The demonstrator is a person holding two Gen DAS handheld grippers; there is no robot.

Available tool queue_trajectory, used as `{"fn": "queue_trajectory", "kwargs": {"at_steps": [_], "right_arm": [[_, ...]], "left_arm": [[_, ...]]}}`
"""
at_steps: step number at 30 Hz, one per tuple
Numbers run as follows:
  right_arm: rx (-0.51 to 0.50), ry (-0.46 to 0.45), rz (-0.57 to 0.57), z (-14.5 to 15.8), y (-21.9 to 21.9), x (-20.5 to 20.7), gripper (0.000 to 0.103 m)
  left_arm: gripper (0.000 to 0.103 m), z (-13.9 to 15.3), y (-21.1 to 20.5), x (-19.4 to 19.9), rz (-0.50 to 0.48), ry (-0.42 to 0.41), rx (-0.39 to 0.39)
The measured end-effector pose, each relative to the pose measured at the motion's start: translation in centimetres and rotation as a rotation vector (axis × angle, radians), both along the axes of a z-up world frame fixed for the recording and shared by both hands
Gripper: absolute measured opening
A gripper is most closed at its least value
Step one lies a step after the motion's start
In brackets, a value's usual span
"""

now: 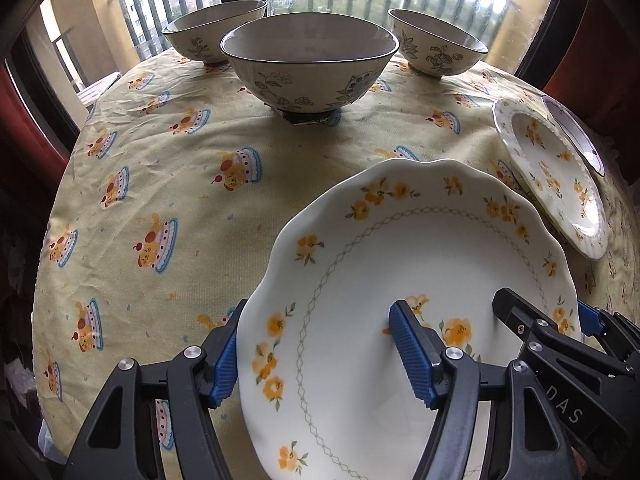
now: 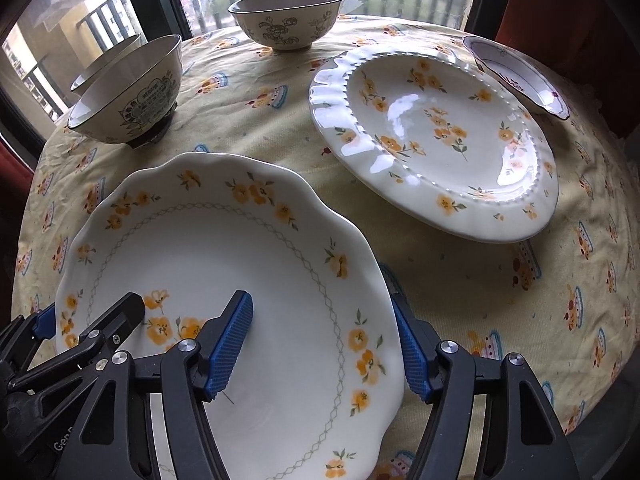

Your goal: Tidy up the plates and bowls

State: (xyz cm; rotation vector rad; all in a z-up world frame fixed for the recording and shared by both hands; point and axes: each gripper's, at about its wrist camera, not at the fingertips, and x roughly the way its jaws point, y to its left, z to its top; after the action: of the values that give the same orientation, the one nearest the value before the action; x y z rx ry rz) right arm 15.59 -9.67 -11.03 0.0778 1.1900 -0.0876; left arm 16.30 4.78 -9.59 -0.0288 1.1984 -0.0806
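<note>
Now both grippers straddle opposite rims of the white scalloped plate with orange flowers (image 1: pixel 400 280) on the yellow-clothed bench (image 1: pixel 180 184): left gripper (image 1: pixel 320 354) and right gripper (image 2: pixel 328 350), fingers spread, pads not clearly pressing.

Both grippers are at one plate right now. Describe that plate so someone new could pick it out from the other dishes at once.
On the round table under the yellow cake-print cloth, look at the near edge, opposite the window. The scalloped plate lies there, straddled by the left gripper and right gripper at opposite rims. Unlike the ribbed, bead-edged plate beside it, it has a wavy rim and a grey diamond-chain ring.
</note>
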Motion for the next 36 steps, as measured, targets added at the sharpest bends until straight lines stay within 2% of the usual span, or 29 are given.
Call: {"fn": "queue_trajectory", "kwargs": {"at_steps": [5, 9, 13, 20, 26, 36], "right_arm": [[0.0, 0.024, -0.005, 0.2, 0.0, 0.0, 0.072], [-0.007, 0.023, 0.016, 0.4, -0.3, -0.5, 0.072], [-0.011, 0.007, 0.051, 1.0, -1.2, -0.9, 0.072], [0.014, -0.02, 0.112, 2.7, -3.3, -1.2, 0.072], [0.021, -0.031, 0.131, 3.6, -6.1, -1.8, 0.072], [0.0, -0.055, 0.096, 4.8, -12.9, -2.5, 0.072]], "left_arm": [[0.069, 0.0, -0.2, 0.2, -0.017, 0.015, 0.005], [0.069, 0.5, -0.8, -0.7, 0.007, 0.008, 0.021], [0.069, 1.1, -1.9, -1.5, 0.013, -0.013, 0.03], [0.069, 3.3, -3.7, -3.0, 0.082, -0.091, 0.042], [0.069, 4.2, -6.7, -3.7, 0.094, -0.11, 0.037], [0.069, 4.6, -13.4, -3.5, 0.057, -0.128, 0.018]]}}
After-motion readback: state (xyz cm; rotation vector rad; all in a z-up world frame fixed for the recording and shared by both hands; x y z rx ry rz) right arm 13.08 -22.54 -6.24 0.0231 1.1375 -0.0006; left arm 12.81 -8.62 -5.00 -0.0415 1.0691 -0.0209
